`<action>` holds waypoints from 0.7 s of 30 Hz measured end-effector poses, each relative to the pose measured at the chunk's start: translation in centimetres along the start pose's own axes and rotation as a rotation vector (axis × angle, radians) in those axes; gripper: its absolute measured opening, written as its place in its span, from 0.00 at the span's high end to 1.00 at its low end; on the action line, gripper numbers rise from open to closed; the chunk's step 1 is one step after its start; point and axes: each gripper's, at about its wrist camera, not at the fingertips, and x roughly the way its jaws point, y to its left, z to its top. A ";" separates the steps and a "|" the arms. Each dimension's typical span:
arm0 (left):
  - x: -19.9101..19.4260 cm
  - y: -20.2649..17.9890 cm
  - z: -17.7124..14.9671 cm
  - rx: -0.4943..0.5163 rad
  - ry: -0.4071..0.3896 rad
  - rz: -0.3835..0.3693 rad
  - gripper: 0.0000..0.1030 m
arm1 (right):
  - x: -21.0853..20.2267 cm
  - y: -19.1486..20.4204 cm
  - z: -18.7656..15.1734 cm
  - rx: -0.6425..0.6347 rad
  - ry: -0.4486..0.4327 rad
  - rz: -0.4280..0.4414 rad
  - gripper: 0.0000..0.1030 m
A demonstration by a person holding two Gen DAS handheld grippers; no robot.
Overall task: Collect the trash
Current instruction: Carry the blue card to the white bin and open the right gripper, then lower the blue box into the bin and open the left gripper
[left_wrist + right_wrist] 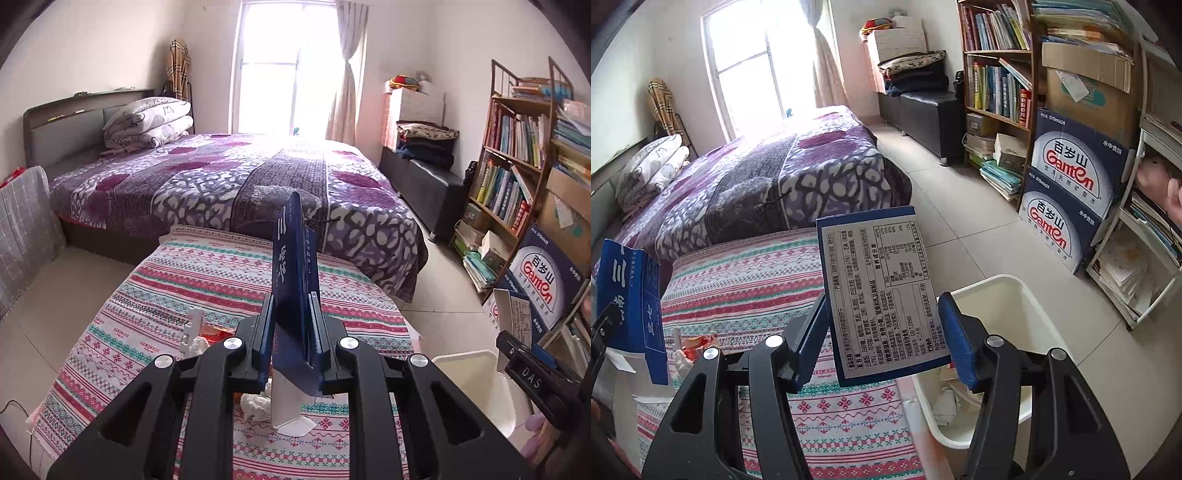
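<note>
Two grippers each hold a flat blue box above a table with a striped cloth (229,280). The left gripper (291,332) is squeezed tight on the thin blue box (291,266), which stands up on its edge. The right gripper (882,339) pinches the wider blue box (882,291), label side up. A white bin (1008,306) sits beside the table, with crumpled paper (945,402) inside.
</note>
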 end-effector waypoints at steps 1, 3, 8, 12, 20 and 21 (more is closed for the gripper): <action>0.0 -0.4 -0.1 0.006 0.000 -0.007 0.83 | 0.1 -0.7 0.1 0.015 0.004 -0.008 0.45; 0.0 -1.3 -0.4 0.019 0.001 -0.023 0.83 | 0.3 -2.0 0.3 0.044 0.016 -0.030 0.45; 0.3 -3.8 -1.0 0.055 0.012 -0.065 0.83 | 1.3 -5.4 0.6 0.122 0.073 -0.082 0.44; 0.6 -5.4 -1.3 0.065 0.031 -0.112 0.83 | 2.0 -8.0 0.6 0.190 0.113 -0.115 0.43; 1.1 -9.1 -2.0 0.060 0.072 -0.211 0.83 | 1.0 -11.9 1.0 0.258 0.065 -0.181 0.17; 1.1 -9.6 -2.1 0.060 0.077 -0.226 0.83 | 0.8 -12.4 1.1 0.267 0.056 -0.193 0.17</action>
